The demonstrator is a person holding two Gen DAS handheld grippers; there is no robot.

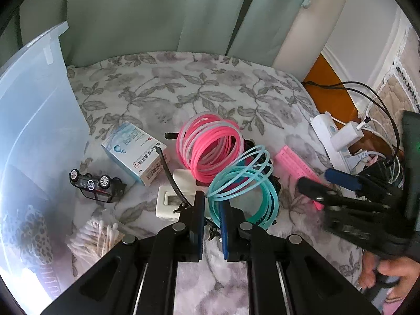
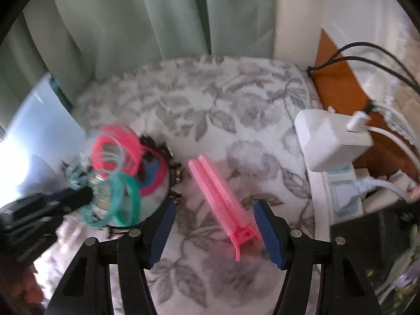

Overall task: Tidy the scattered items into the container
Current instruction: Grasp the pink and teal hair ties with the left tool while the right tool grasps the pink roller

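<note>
My left gripper (image 1: 213, 199) is shut on a bundle of teal rings (image 1: 244, 183) joined to pink rings (image 1: 210, 147), lifted over the floral cloth (image 1: 170, 89). The bundle shows blurred in the right wrist view (image 2: 115, 173), with the left gripper (image 2: 78, 197) on it. My right gripper (image 2: 214, 210) is open, its jaws on either side of a pink hair clip (image 2: 223, 199); it also shows in the left wrist view (image 1: 315, 181) by the clip (image 1: 294, 165). The clear container (image 1: 36, 131) stands at left.
A toy car (image 1: 95, 183), a medicine box (image 1: 136, 152), a white case (image 1: 170, 199) and cotton swabs (image 1: 97, 236) lie near the container. A white power strip with chargers and cables (image 2: 330, 141) sits at the right edge. A dark spiky item (image 2: 162, 157) lies behind the rings.
</note>
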